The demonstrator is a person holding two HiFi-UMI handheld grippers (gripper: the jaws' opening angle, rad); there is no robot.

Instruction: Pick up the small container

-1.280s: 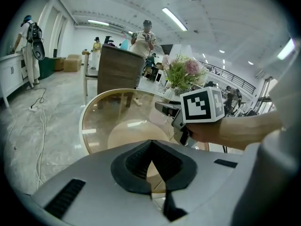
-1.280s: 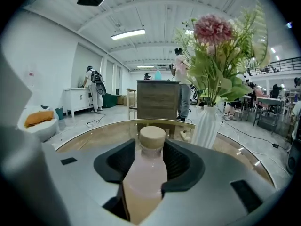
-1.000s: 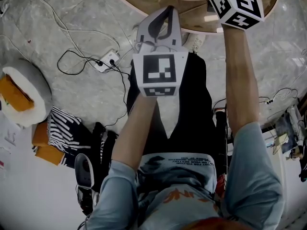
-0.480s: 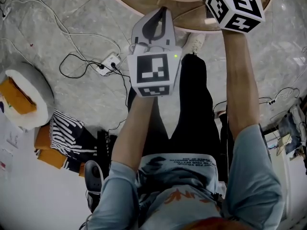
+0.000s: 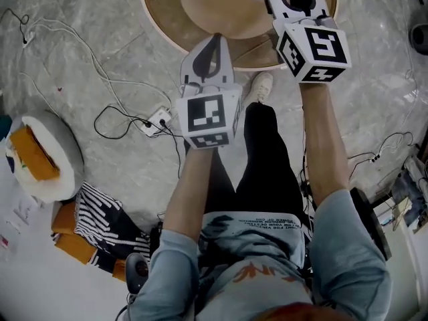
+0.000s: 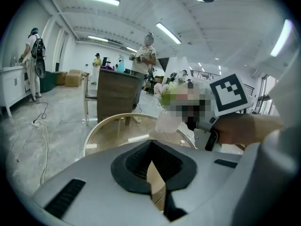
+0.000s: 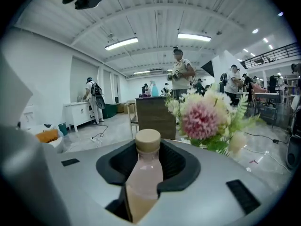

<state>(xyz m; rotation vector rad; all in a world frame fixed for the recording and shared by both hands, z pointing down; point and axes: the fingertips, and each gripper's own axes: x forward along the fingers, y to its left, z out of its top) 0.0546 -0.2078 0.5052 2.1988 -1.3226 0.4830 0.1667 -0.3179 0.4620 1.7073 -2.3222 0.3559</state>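
The right gripper (image 7: 143, 188) is closed on the bottle (image 7: 146, 164). Both dark pads (image 7: 181, 172) bear on the bottle just below its neck, so the jaws stand partly apart, held open by the bottle's own width. The bottle sits upright and centred between the jaws. Its tan cap (image 7: 147, 139) rises above the pads, the body shows a pale pink fill, and the lower part is hidden by the jaw housing. Flowers (image 7: 204, 119) stand just behind the bottle and to its right in the right gripper view. From the head view, the right gripper reaches out over the round table (image 5: 159, 20), with its marker cube (image 5: 313, 51) nearest the person. That view is cut off at the top edge and does not show the bottle itself. The left gripper (image 5: 215, 43) hangs beside the right one, lower in that view, at the table's near rim. Its jaw tips are together and nothing is between them. In the left gripper view only a narrow wedge of tan table shows through the slot behind the tips. In that same view the bottle (image 6: 167, 121) appears ahead and to the right, projecting from the right gripper next to the person's right hand (image 6: 244, 128), with the glass tabletop behind it. The bottle is well apart from the left gripper. No view settles whether the base of the bottle touches the tabletop.
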